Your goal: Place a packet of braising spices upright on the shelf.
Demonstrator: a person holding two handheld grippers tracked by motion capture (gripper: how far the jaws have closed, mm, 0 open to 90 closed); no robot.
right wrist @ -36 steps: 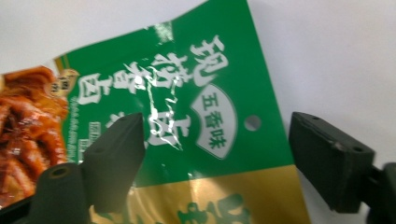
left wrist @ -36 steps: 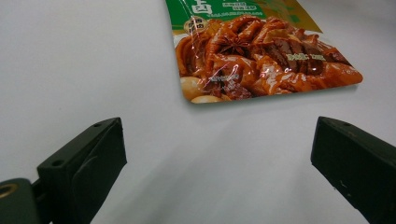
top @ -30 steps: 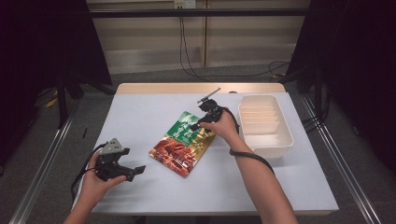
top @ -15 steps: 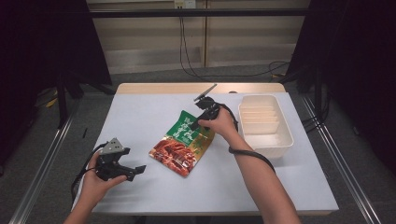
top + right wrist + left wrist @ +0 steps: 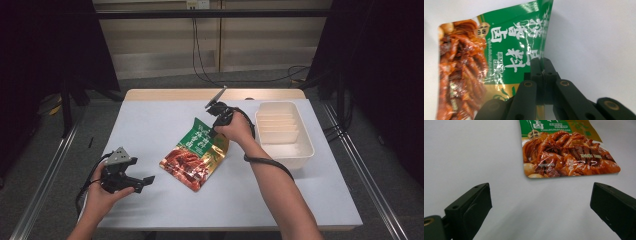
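Your right gripper (image 5: 543, 72): jaws have just been closing, now pinching the green edge of the food pouch (image 5: 196, 154) | pouch: mid-table, left of white tray (image 5: 306, 150) | your left gripper (image 5: 142, 182): jaws spread, holding nothing.

Lab/recording setup, white table (image 5: 150, 125) w/ black curtains (image 5: 45, 60) each side, cables (image 5: 200, 60) on floor

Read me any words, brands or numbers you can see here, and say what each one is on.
Food pouch: large white Chinese characters on the green part, too warped by glare to read reliably.
Same pouch: a small round gold badge and fine white print, both too small to read.
White tray, table, tongs: no text.
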